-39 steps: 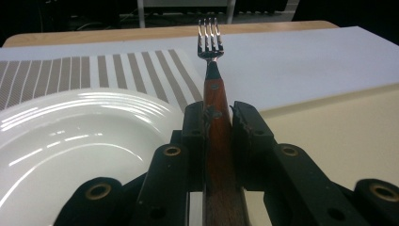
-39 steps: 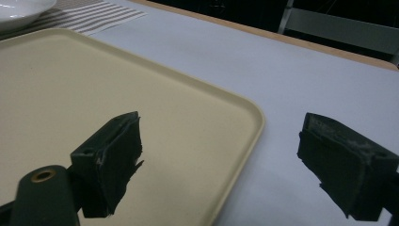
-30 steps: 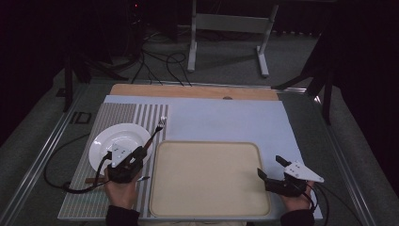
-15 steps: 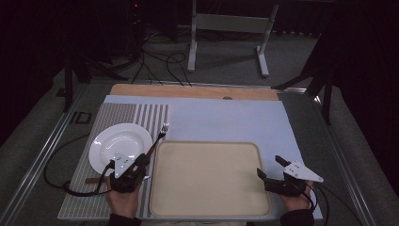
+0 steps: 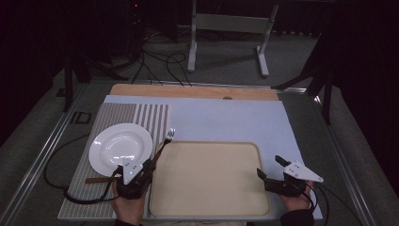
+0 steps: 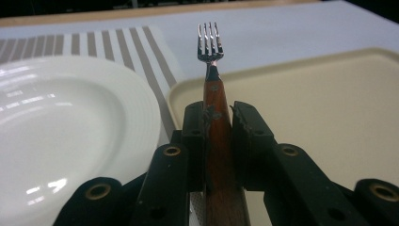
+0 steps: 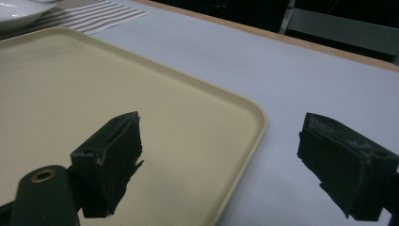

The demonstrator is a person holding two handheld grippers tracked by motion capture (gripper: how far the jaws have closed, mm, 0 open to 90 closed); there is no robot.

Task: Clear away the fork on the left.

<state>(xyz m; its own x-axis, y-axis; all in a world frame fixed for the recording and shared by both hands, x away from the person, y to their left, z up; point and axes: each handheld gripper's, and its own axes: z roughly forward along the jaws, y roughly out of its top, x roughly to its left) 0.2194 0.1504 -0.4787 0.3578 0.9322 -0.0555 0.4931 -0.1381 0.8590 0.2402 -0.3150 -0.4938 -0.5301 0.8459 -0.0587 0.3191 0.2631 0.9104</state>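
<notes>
A: Left tool (image 6: 217, 123) is clamped on the fork's (image 6: 210, 52) wooden handle, tines sticking out ahead between plate (image 6: 70, 141) and tray (image 6: 329, 108). Right tool (image 7: 221, 160) gapes, holding nothing.

B: Looks light, stiff; probably slick metal, so mid-handle's right.

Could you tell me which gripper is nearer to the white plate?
Left. The left gripper sits at the plate's near right edge, holding a fork; the right gripper is beyond the tray's far side.

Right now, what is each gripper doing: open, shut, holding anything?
Left gripper: shut on the fork, gripped by its wooden handle.
Right gripper: jaws wide open, nothing between them, over the tray edge.
</notes>
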